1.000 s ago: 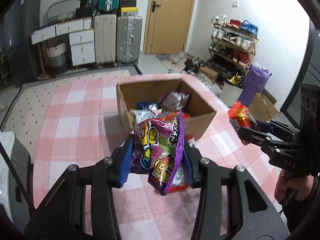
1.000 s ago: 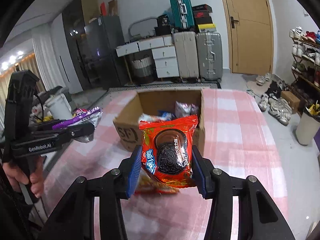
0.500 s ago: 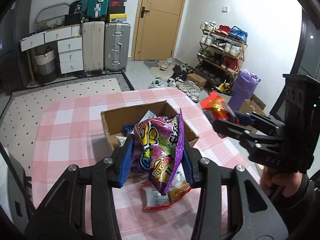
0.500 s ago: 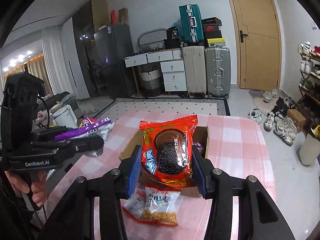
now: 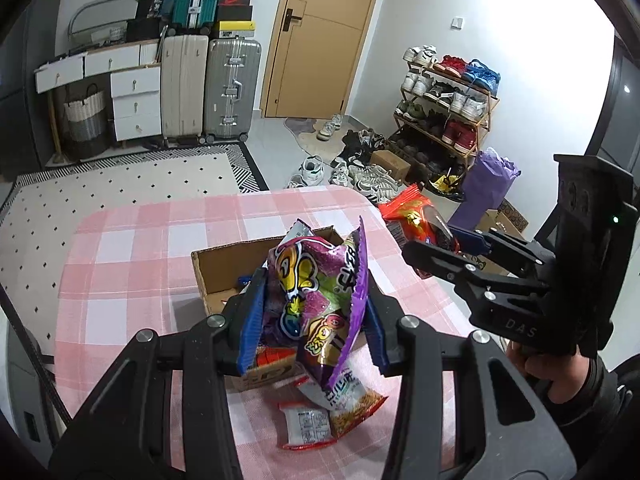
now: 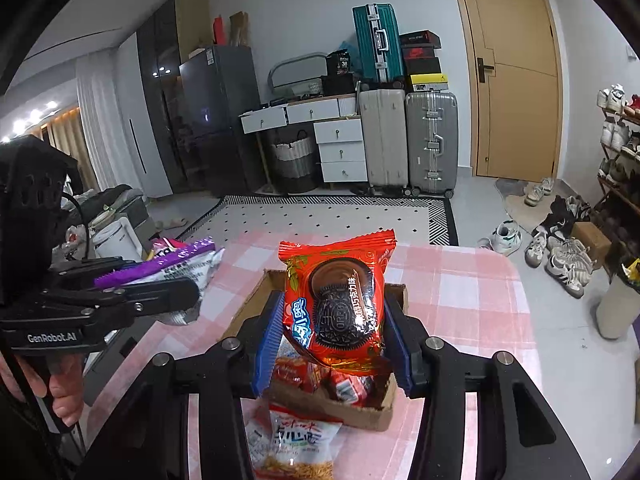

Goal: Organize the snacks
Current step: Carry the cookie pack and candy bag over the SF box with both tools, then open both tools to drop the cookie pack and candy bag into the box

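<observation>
Left gripper (image 5: 314, 316) pinches purple bag (image 5: 316, 300); right gripper (image 6: 332, 328) pinches Oreo pack (image 6: 336, 300), both above box (image 5: 224, 264). Packs look light, crinkly, probably slippery and crushable: grip mid-body.

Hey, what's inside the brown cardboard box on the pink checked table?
The brown cardboard box holds red snack packets at its near end; the red Oreo packet in the right gripper hides the rest.

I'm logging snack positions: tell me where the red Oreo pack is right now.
The red Oreo pack is clamped in the right gripper, held up above the cardboard box on the pink checked tablecloth.
</observation>
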